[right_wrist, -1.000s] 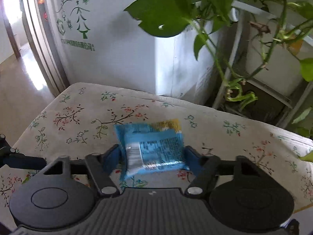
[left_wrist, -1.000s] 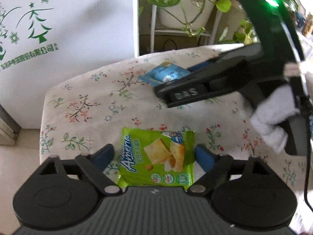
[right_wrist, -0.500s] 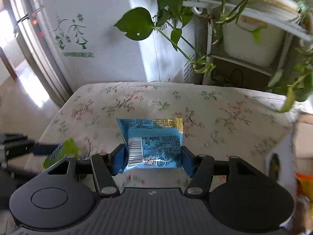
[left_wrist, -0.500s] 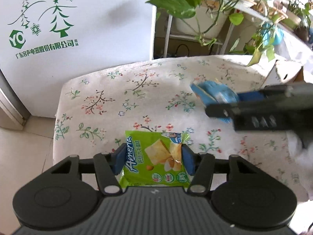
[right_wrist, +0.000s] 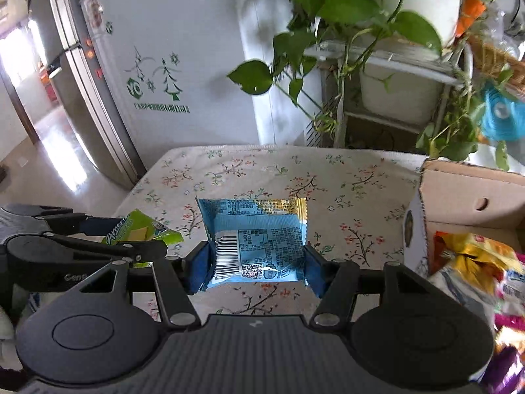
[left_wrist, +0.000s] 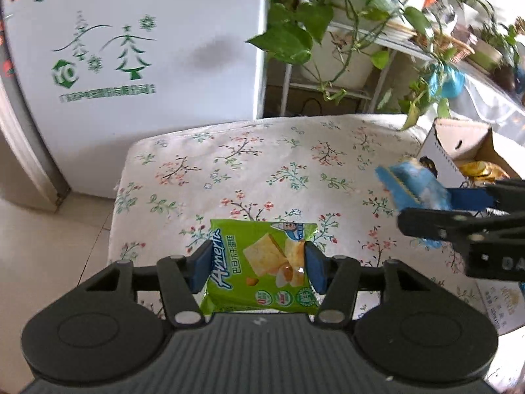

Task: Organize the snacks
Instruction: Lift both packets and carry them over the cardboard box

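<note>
Green snack packet (left_wrist: 261, 264), crisps printed on front, is clamped in left claw (left_wrist: 257, 264). Blue snack packet (right_wrist: 256, 234), barcode side up, is clamped in right claw (right_wrist: 256, 267).

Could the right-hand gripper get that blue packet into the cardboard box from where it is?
Probably yes. The right gripper holds the blue packet above the table, and the cardboard box stands open-topped just to its right, with nothing in between. Other snacks already lie inside.

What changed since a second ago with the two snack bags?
Both grippers closed on their bags and lifted them: the left gripper took the green packet, the right gripper the blue packet, swinging toward the cardboard box. The flowered tablecloth stayed put.
</note>
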`<state>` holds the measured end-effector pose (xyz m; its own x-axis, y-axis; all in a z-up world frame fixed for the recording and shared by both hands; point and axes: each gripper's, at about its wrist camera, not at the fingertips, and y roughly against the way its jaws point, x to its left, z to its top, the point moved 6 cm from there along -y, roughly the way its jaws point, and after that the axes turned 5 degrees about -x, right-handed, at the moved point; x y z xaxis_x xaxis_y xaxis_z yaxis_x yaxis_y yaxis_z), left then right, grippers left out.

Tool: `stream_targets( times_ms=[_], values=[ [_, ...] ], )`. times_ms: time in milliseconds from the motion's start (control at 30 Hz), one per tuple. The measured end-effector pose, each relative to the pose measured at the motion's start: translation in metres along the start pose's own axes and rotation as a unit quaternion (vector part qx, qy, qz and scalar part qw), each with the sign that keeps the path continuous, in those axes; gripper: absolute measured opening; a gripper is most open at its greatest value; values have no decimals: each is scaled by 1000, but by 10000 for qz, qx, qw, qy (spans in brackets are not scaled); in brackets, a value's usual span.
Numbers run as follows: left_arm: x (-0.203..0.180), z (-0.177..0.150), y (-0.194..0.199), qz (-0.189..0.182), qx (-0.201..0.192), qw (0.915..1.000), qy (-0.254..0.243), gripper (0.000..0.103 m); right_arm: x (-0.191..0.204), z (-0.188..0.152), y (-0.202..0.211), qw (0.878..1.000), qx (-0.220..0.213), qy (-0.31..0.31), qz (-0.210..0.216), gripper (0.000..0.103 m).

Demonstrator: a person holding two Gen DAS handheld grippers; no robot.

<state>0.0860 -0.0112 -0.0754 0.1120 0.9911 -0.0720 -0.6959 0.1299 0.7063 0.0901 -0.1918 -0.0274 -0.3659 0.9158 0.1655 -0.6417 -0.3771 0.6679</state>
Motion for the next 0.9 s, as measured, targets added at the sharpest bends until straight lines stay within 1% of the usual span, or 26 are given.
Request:
stream_targets(
  times_ms=[100, 167, 233, 367, 433, 533, 700, 900],
  values=[
    [0, 0, 11, 141, -136, 9998, 40, 57, 4, 0, 15, 9997, -181, -97, -100, 66],
    [0, -1, 19, 186, -243, 9995, 113, 57, 5, -2, 27, 9992, -275, -267, -67, 66],
    [0, -3, 28, 207, -331, 9990, 208, 57, 8, -3, 37, 9988, -385, -290, -39, 66],
    [-1, -10, 40, 368, -478, 9980, 194, 57, 14, -4, 49, 9986, -513, -53, 82, 66],
    [1, -15, 45, 464, -526, 9973, 233, 57, 16, -4, 49, 9987, -494, 75, 91, 66],
    [0, -27, 47, 457, -445, 9971, 408, 57, 17, -4, 51, 9988, -462, 122, 116, 66],
    [-6, -43, 51, 416, -353, 9964, 651, 57, 19, -1, 62, 9979, -589, 236, 164, 66],
    [-15, -41, 68, 412, -463, 9939, 910, 57, 13, 0, 76, 9970, -732, 239, 105, 66]
  ],
)
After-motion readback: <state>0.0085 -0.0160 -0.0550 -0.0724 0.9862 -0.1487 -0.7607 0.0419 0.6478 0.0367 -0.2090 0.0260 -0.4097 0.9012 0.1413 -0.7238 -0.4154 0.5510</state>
